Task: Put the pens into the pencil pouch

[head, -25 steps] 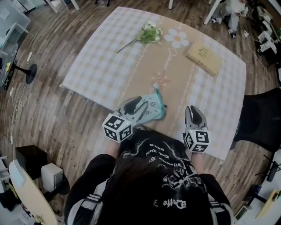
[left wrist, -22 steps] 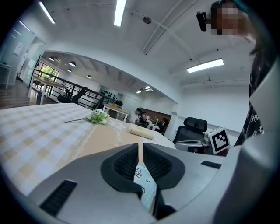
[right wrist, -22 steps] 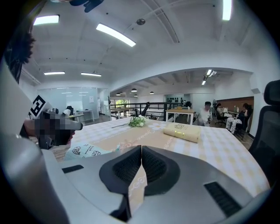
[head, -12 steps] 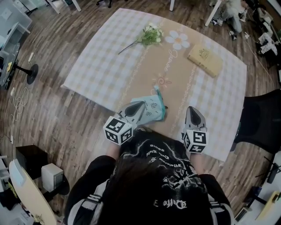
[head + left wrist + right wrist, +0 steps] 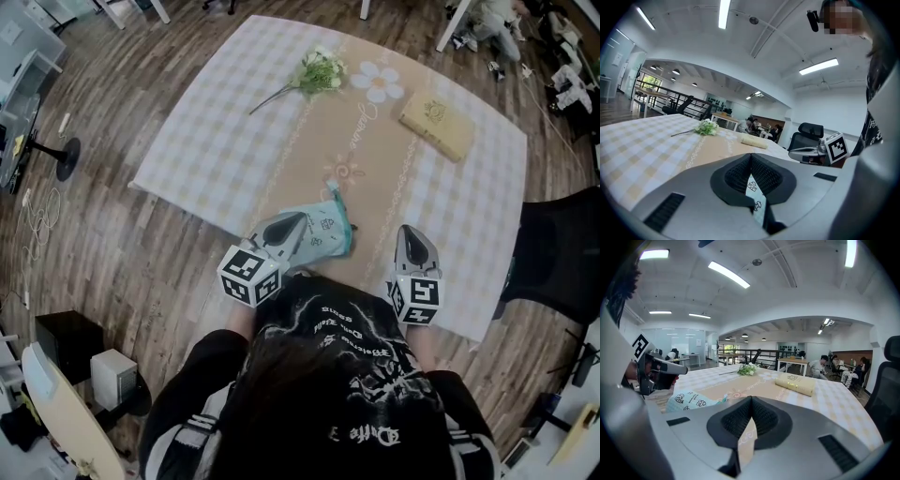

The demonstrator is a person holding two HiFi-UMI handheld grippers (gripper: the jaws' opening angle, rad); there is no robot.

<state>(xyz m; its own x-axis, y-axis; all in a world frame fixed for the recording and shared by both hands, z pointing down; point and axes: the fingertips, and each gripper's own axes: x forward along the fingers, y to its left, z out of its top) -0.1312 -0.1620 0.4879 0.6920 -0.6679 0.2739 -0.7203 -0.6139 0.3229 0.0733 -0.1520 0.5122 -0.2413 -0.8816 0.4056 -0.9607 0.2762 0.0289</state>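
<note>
The pencil pouch [image 5: 325, 232], pale teal with small printed figures, lies on the tan centre strip of the checked cloth covering the table [image 5: 206, 141], at the near edge. Its near-left part is hidden under the left tool [image 5: 298, 219], which reaches over it from the left. In the left gripper view that tool's jaws meet at the tips. Only a sliver of the printed pouch fabric shows through the gap below them, so the tool is closed with nothing pinched.

A slim teal piece [image 5: 334, 193] sticks out of the pouch's far end. Whether it is a pen or a zip tab cannot be told, nor can what lies inside the pouch.

The right tool [image 5: 413, 231] sits well to the right of the pouch, over the cloth. Its jaws are also pressed together and empty, with only the cloth pattern seen through the gap under the tips.

The person [image 5: 328, 394], in a dark printed top, fills the near part of the head view, covering the table's near edge, both hands and the rear of both tools.

On the far side, a flower sprig [image 5: 317, 72] lies left of centre and a tan book [image 5: 437, 123] to the right, well apart from each other. A black chair [image 5: 558, 253] is cut off at the right edge.
</note>
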